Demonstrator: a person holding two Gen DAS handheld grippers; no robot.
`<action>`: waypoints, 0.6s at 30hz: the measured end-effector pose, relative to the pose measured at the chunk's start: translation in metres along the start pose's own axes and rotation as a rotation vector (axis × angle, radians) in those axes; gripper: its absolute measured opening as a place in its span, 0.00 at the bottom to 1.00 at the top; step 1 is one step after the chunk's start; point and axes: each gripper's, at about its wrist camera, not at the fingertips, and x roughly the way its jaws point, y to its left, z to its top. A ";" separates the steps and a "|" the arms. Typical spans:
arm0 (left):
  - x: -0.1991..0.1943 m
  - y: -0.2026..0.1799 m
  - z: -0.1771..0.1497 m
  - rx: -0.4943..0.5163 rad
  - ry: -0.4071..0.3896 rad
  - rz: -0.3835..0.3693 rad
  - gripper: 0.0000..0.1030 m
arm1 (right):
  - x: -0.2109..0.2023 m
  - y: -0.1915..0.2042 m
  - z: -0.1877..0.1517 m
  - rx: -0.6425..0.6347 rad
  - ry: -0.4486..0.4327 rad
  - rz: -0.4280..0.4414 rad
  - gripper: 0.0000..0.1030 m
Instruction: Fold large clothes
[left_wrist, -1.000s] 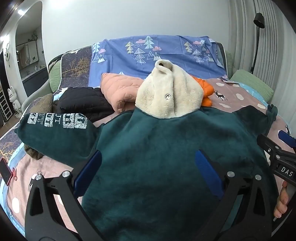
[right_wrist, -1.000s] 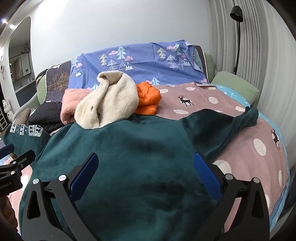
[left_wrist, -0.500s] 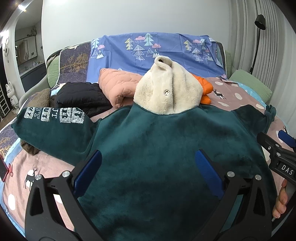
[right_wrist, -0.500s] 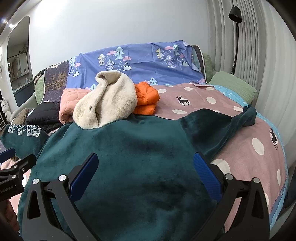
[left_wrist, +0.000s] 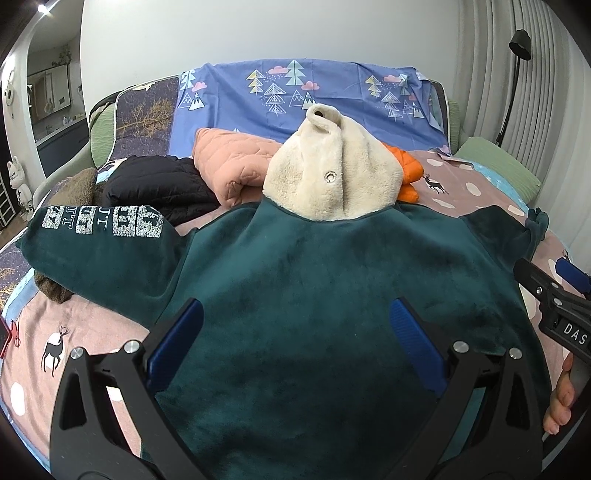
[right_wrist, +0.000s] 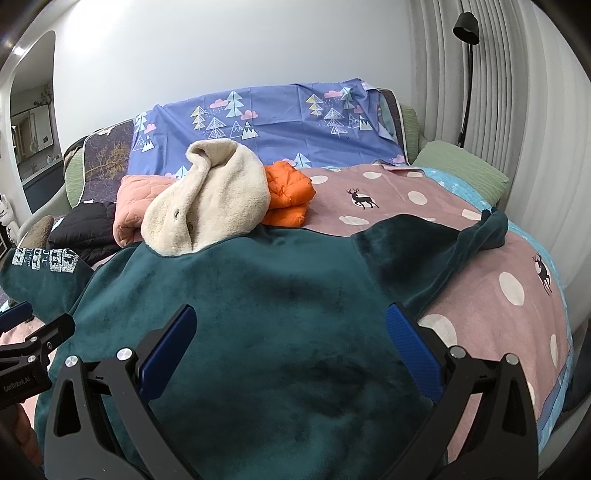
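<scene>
Two tongs, left (left_wrist: 295, 332) and right (right_wrist: 290, 330), both spread apart, empty, over lower centre | hoodie (left_wrist: 314, 295) lies flat on bed (right_wrist: 498, 314), sleeves out, likely smoothed ready for folding | hood (left_wrist: 332, 177) upper centre

Bed (right_wrist: 480, 314) under green hoodie (right_wrist: 277, 314)

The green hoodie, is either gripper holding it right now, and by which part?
Neither. The left gripper and right gripper hang open above the green hoodie.
</scene>
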 end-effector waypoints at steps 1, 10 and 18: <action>0.000 0.000 0.000 0.000 0.000 0.000 0.98 | 0.000 -0.001 0.000 0.000 0.000 -0.001 0.99; 0.003 -0.001 0.000 0.005 -0.002 -0.005 0.98 | 0.001 -0.001 -0.001 0.005 -0.004 -0.011 0.99; 0.003 -0.001 0.000 0.004 -0.003 -0.004 0.98 | 0.001 0.000 -0.002 0.003 0.000 -0.011 0.99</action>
